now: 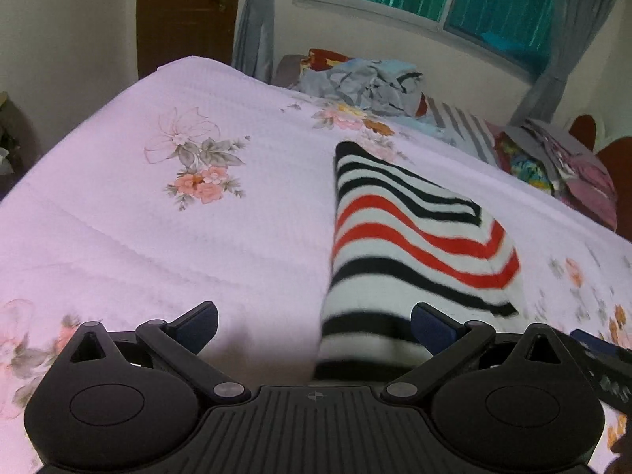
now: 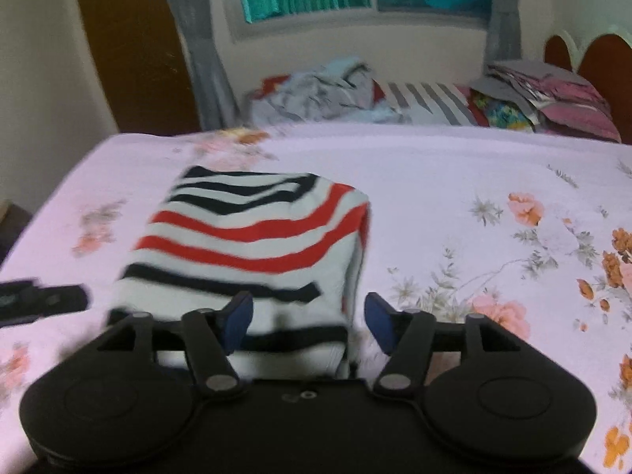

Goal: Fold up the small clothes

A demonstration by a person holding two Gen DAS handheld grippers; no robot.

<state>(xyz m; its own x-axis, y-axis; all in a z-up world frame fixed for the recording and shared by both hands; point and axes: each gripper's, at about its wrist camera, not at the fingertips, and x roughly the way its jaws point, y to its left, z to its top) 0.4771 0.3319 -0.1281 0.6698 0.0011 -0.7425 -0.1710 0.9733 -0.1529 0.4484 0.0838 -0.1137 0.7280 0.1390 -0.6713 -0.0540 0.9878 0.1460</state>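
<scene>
A small striped garment (image 1: 410, 237), white with black and red stripes, lies folded on the pink floral bedsheet (image 1: 177, 237). My left gripper (image 1: 314, 326) is open just above the sheet, with the garment's near end lying between its fingers, closer to the right finger. The garment shows in the right wrist view (image 2: 252, 237) too. My right gripper (image 2: 308, 322) is open over the garment's near right corner, its left finger over the cloth and its right finger over the sheet (image 2: 454, 181). The other gripper's tip (image 2: 43, 296) shows at the left.
A heap of unfolded clothes (image 1: 367, 83) lies at the far side of the bed under the window. A stack of folded clothes (image 2: 545, 98) sits at the far right by the headboard. The bed's left edge drops off near the door.
</scene>
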